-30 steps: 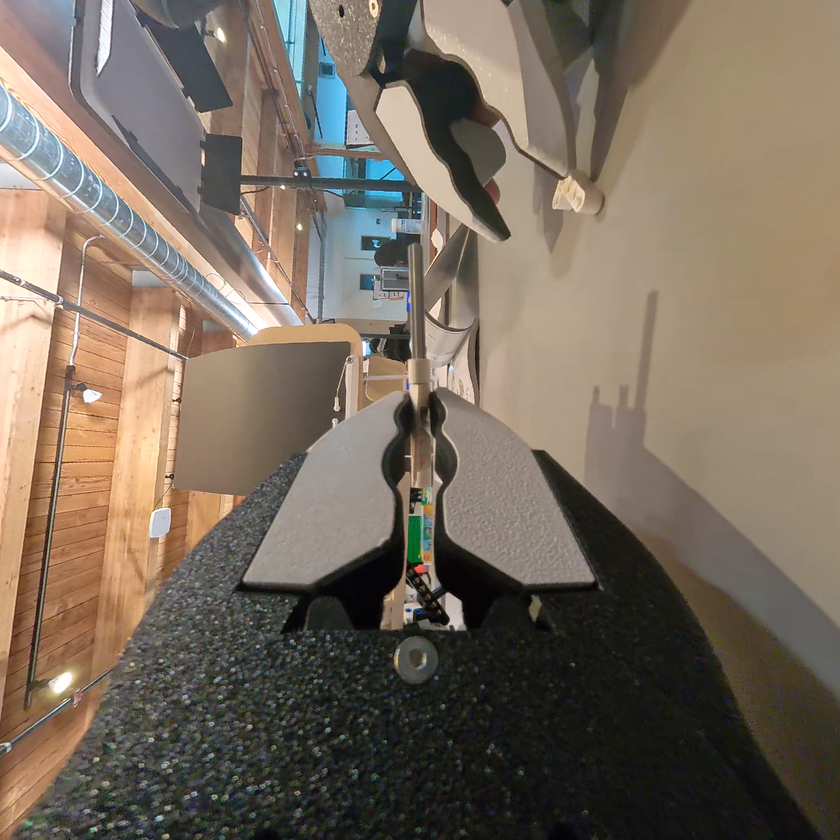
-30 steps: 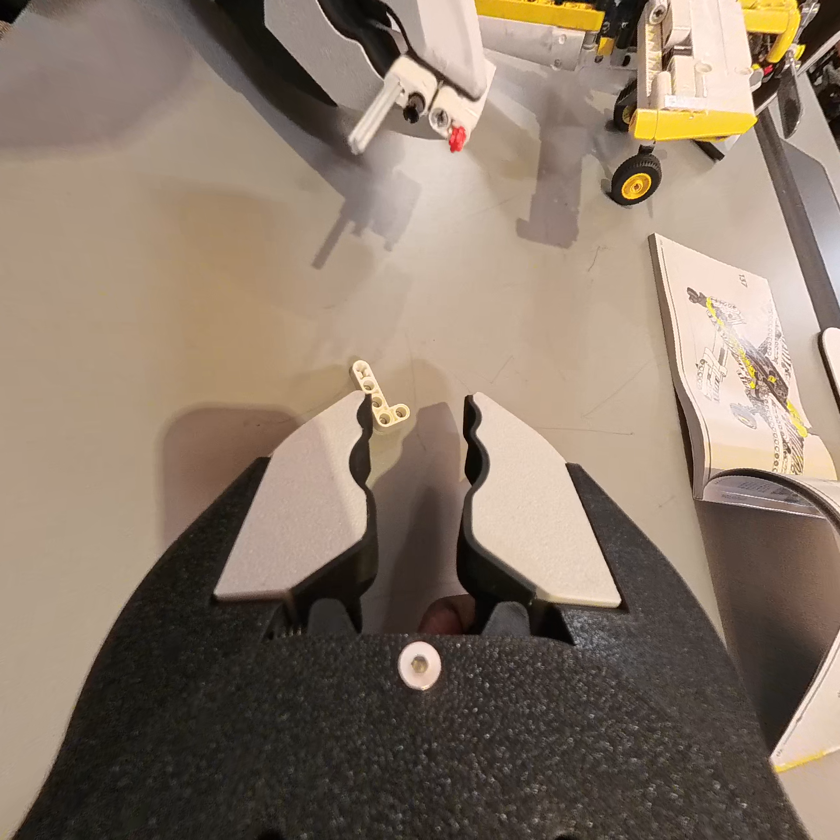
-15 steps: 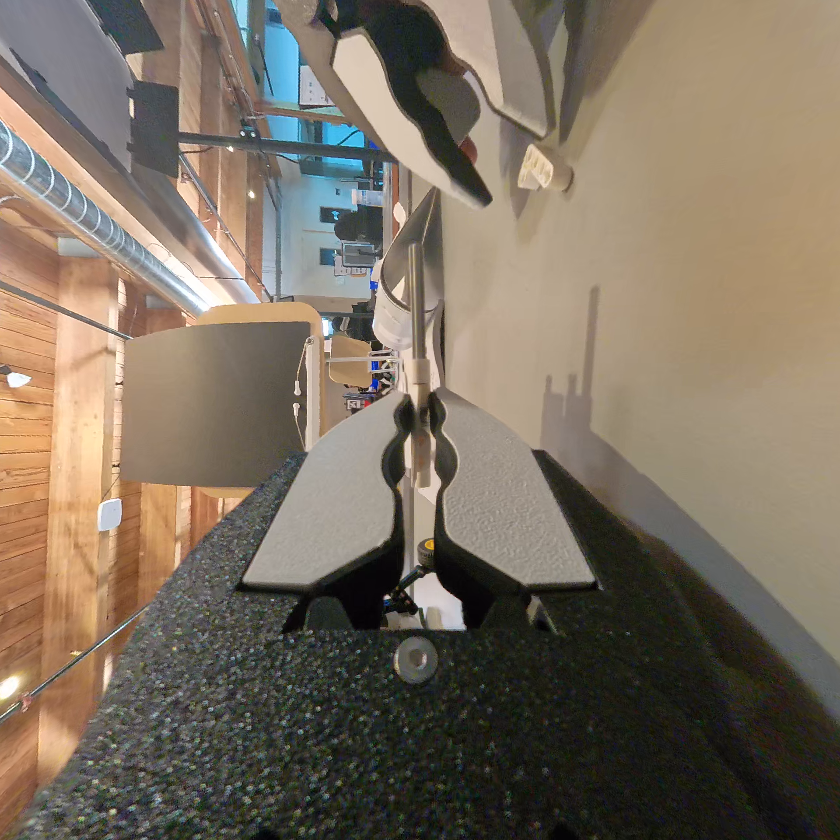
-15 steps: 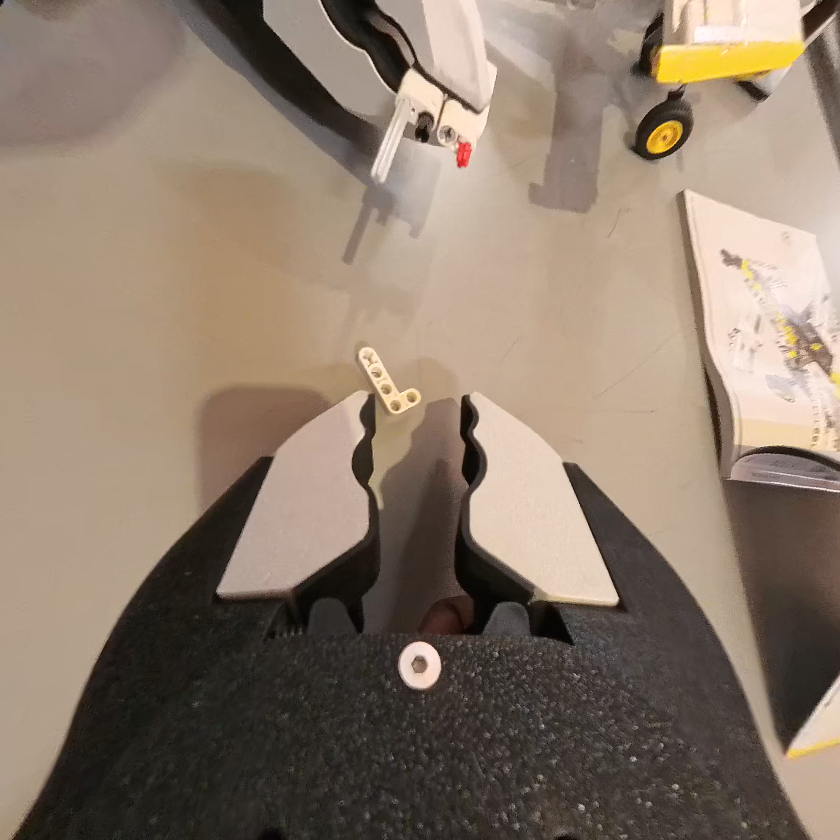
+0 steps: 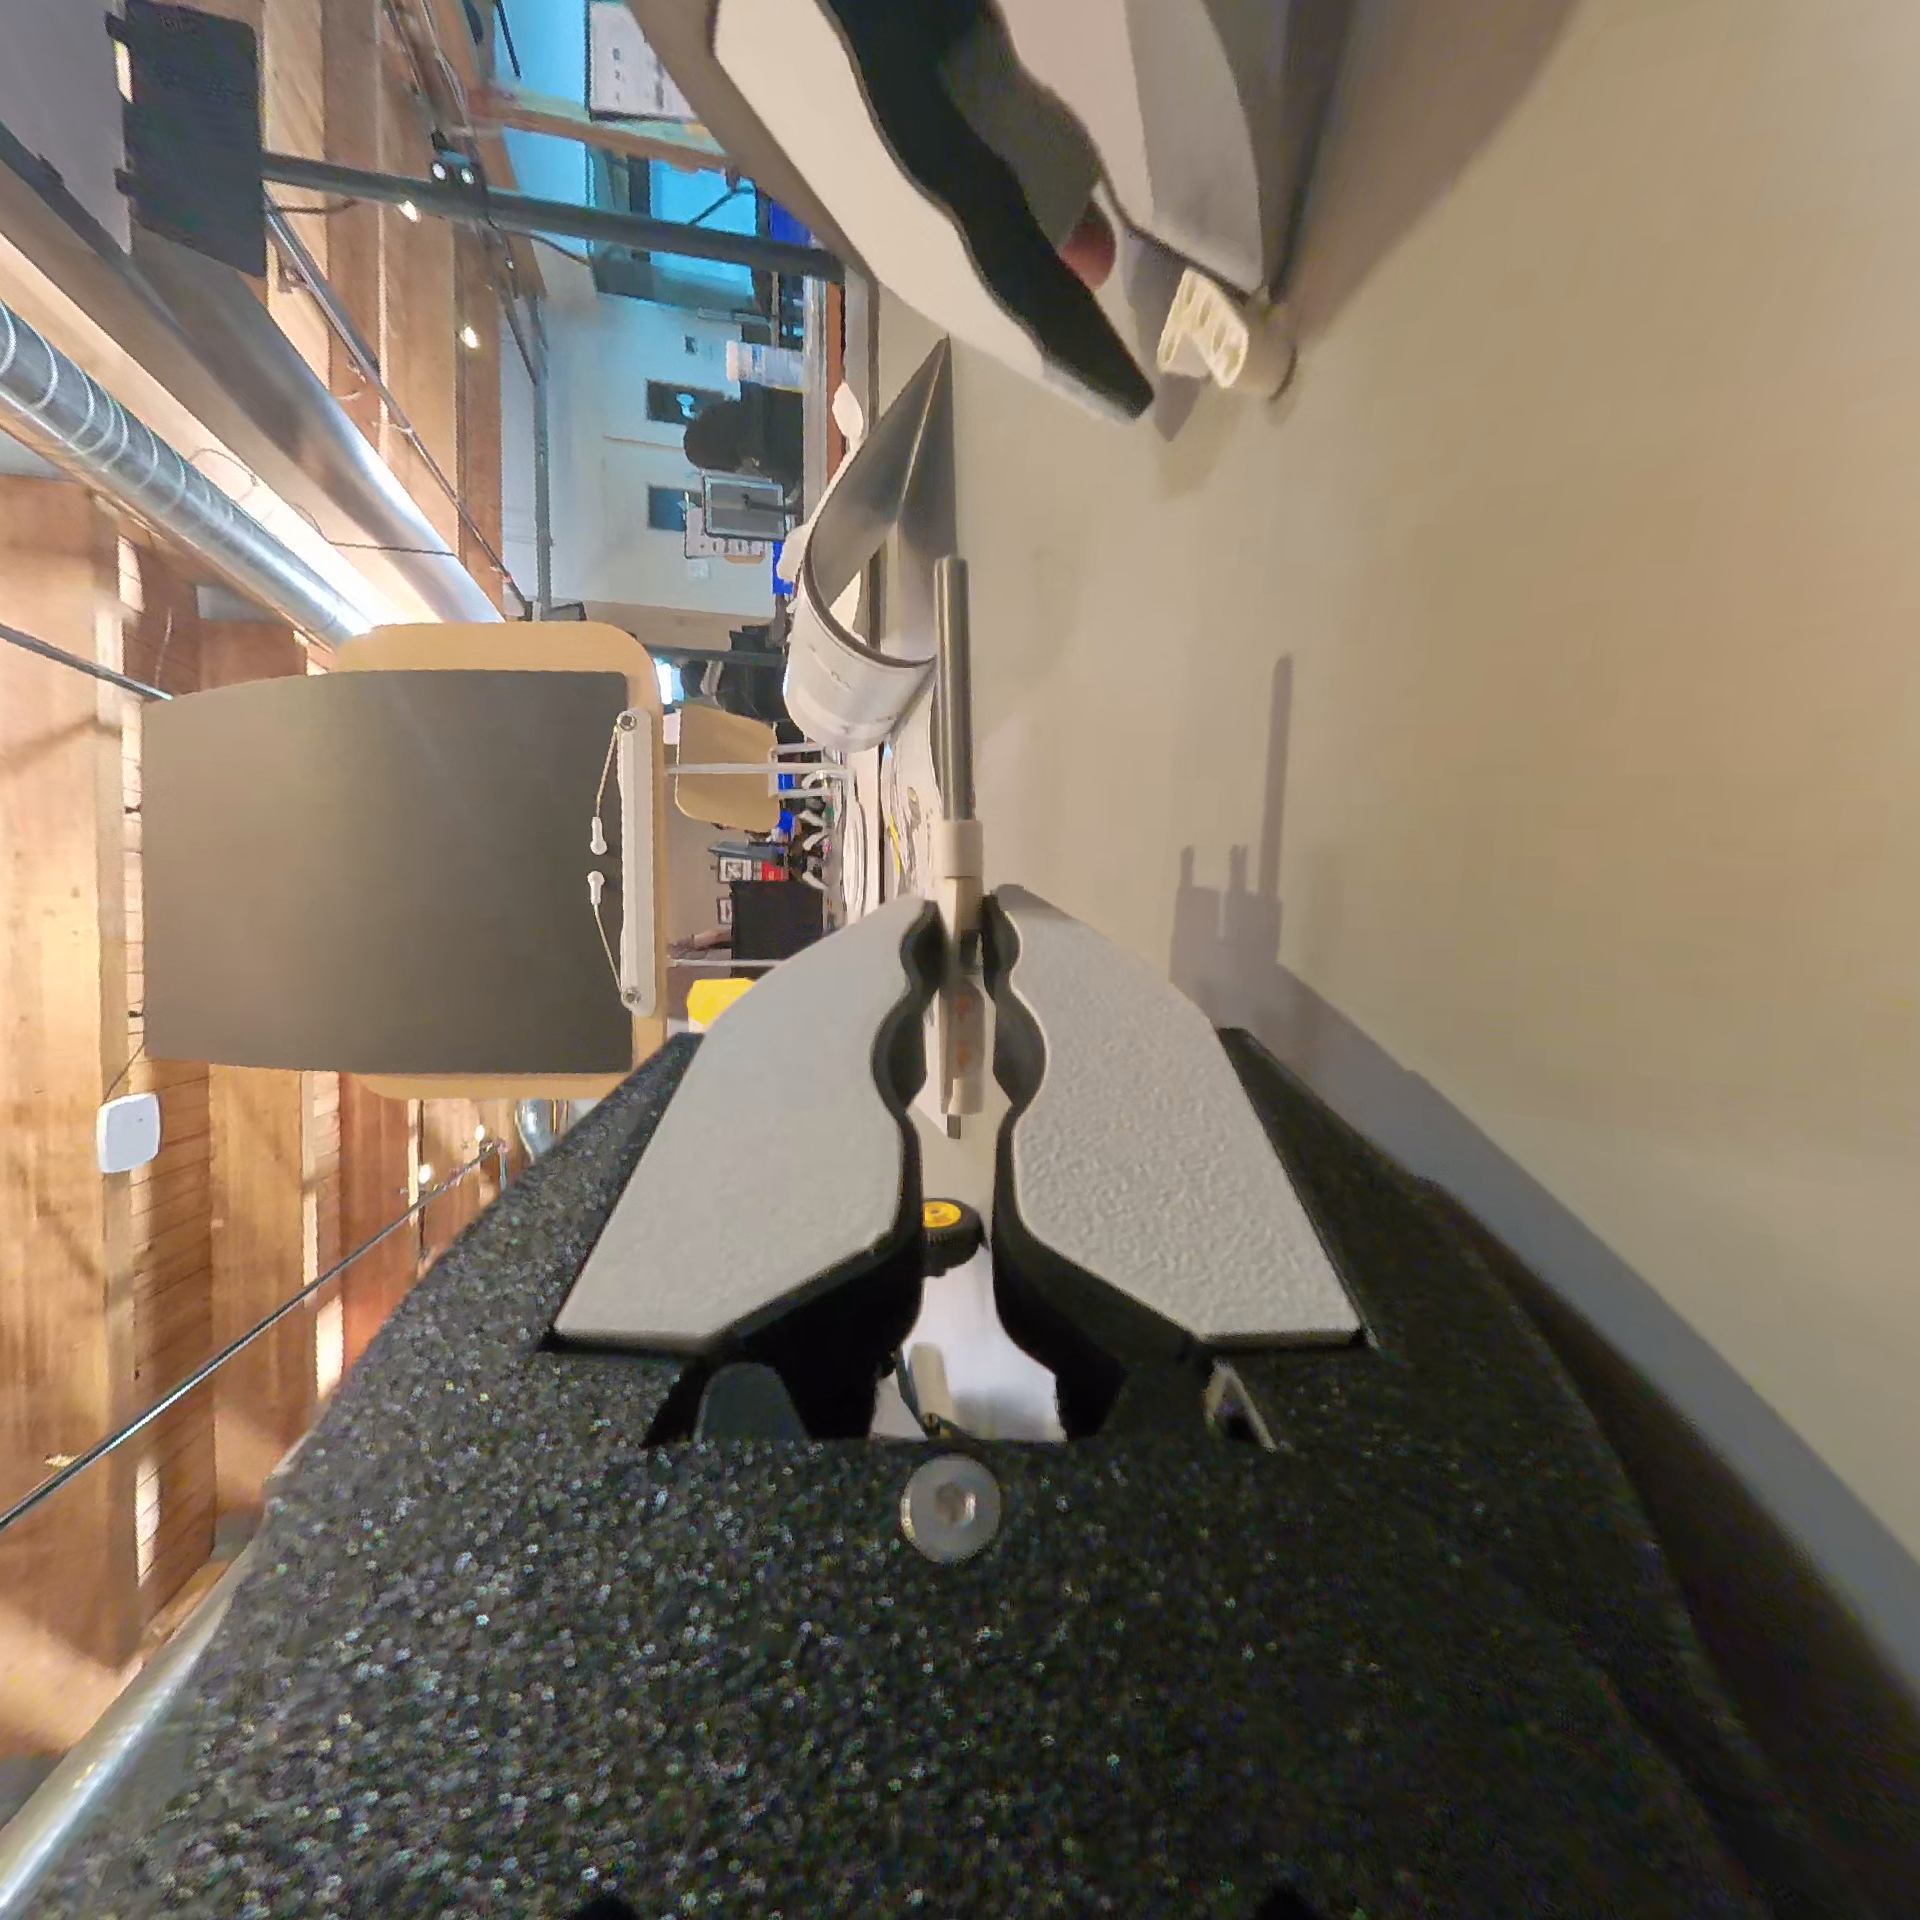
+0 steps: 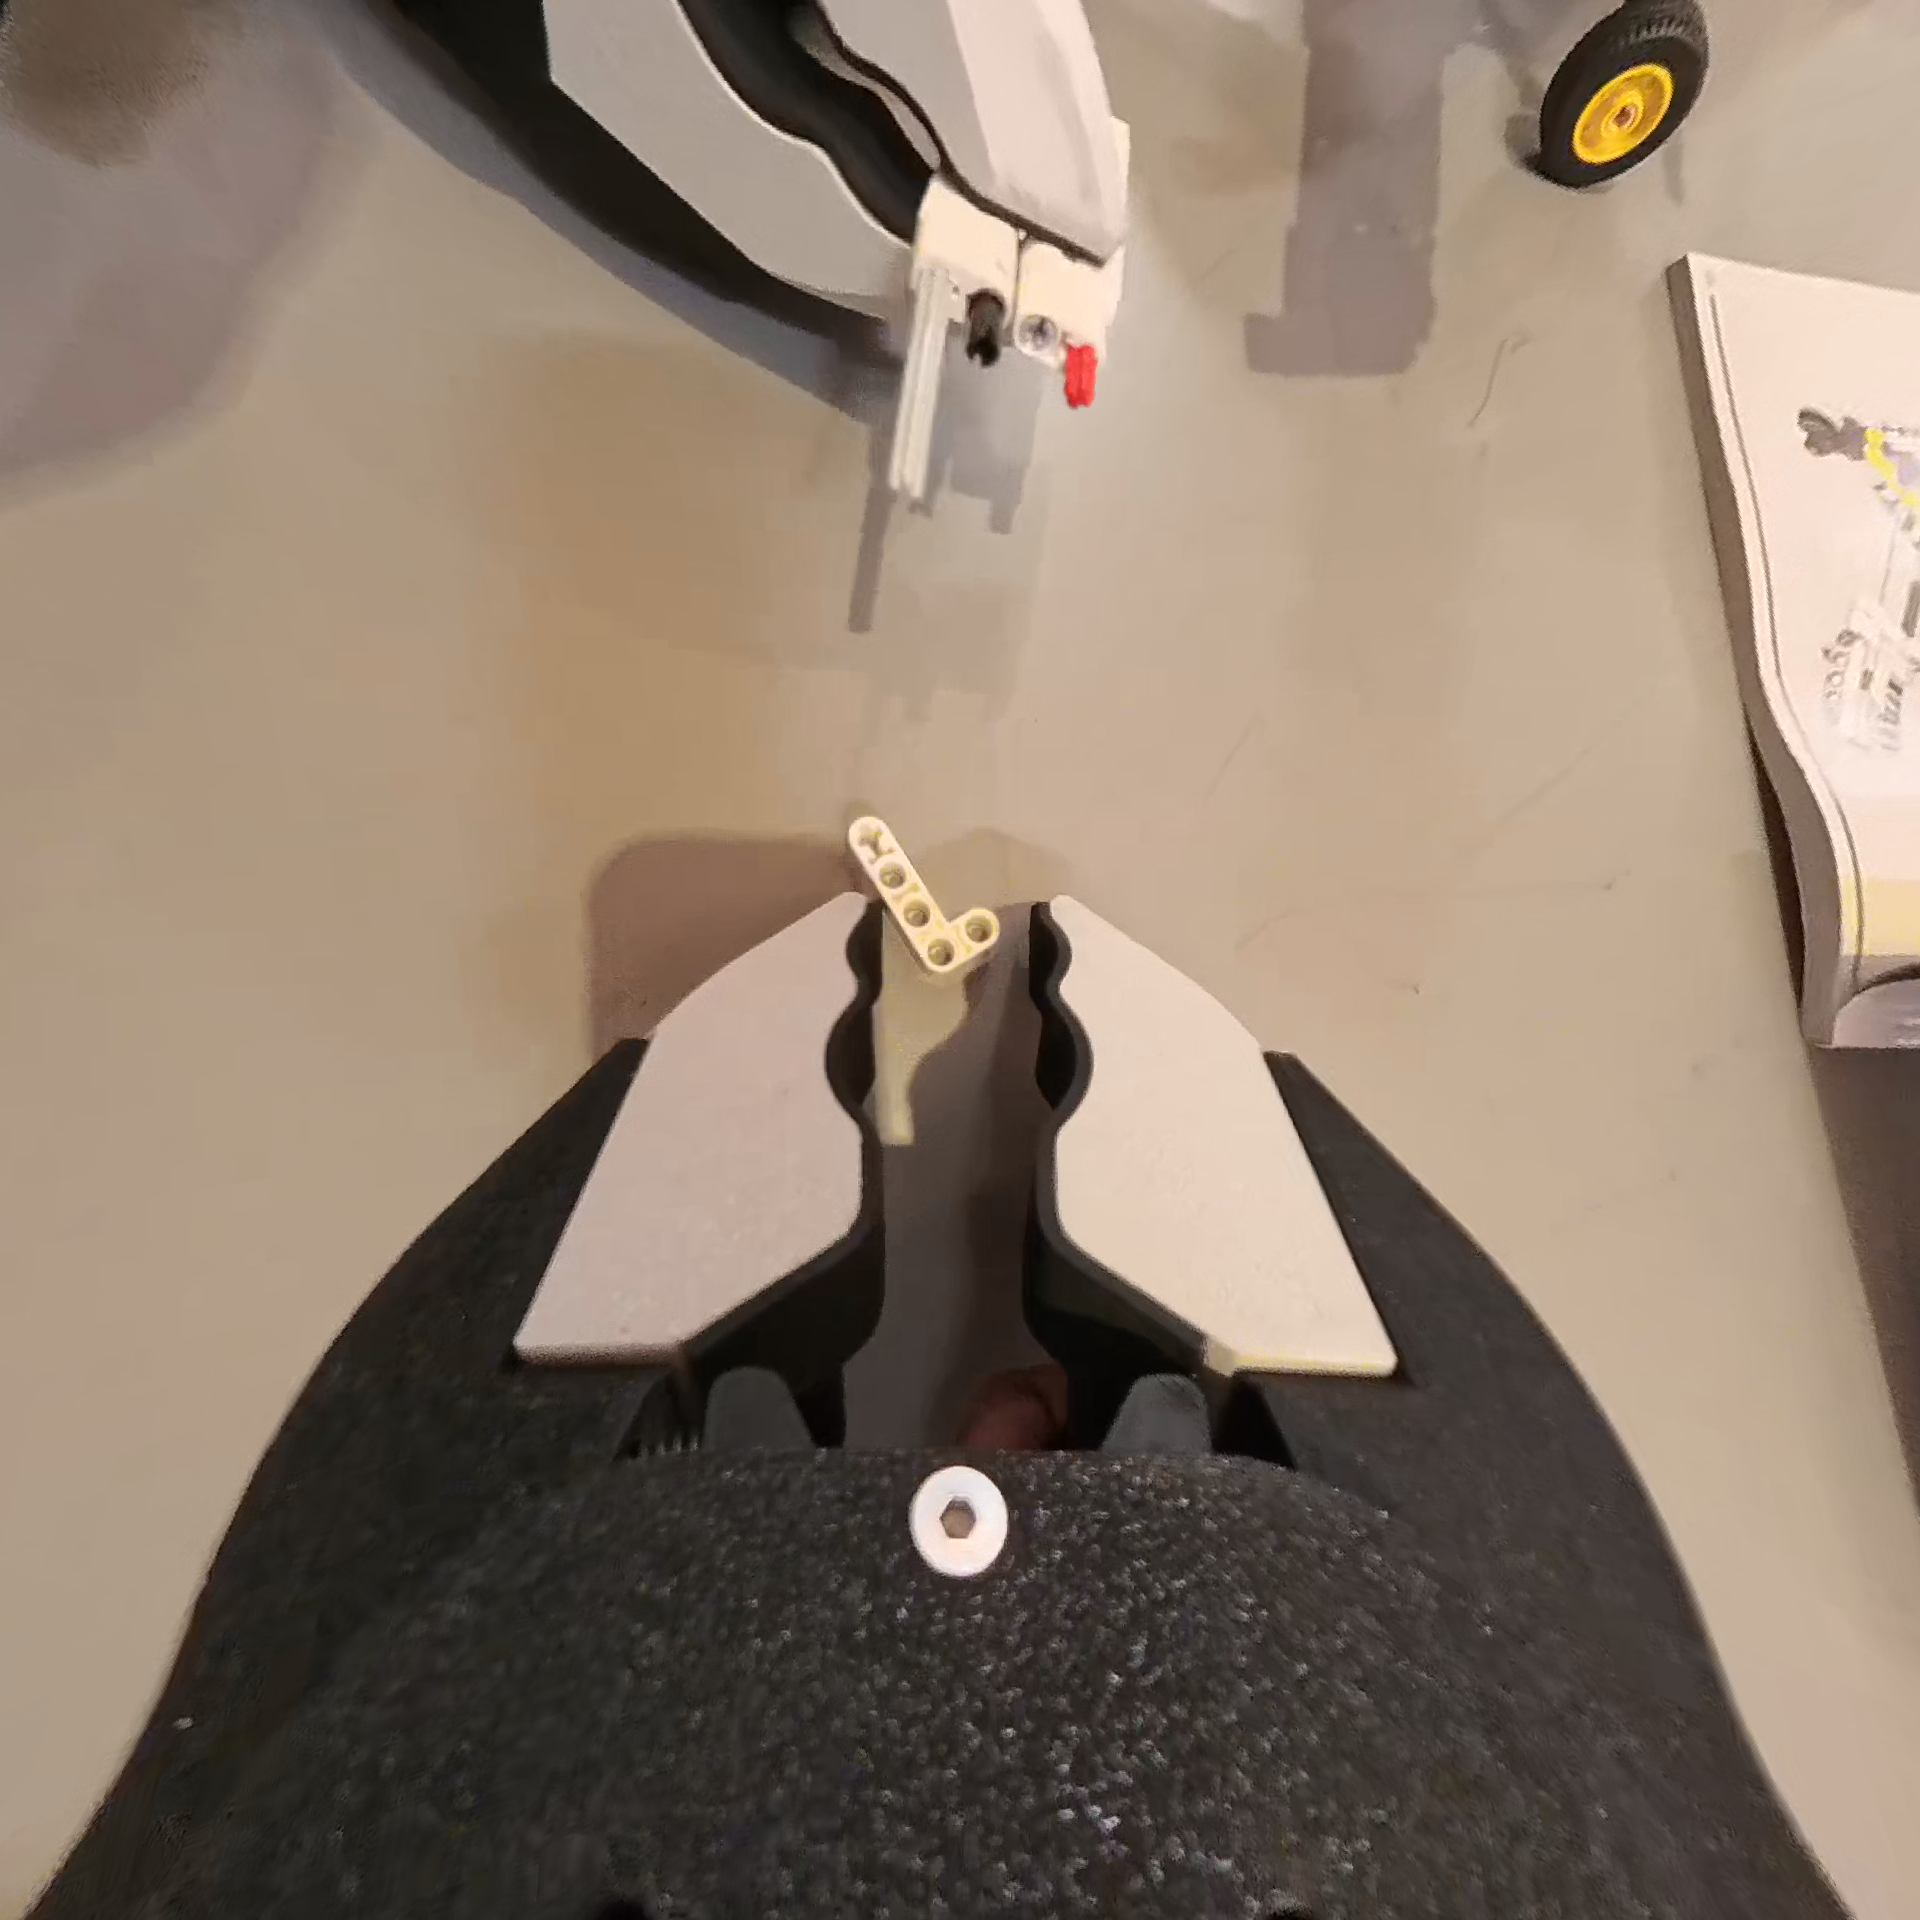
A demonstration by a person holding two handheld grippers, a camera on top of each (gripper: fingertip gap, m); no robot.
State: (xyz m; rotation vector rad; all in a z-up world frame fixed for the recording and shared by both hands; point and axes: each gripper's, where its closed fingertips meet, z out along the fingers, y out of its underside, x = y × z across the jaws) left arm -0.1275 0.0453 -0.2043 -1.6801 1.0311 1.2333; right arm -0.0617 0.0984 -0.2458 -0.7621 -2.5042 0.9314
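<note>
Left fingers [image 5: 961, 920] gripping a small white assembly [image 6: 1003, 286] with grey rod [image 5: 951, 686]; right fingers [image 6: 948, 914] partly open, straddling L-beam [image 6: 920, 904] lying mid-surface [image 6: 416, 644], not yet gripped.

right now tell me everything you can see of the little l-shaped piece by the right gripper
The L-shaped piece is a small cream plastic beam with a row of round holes, one long arm and one short. It lies flat on the beige table, between the open tips of the right gripper; neither finger visibly presses it.
</note>
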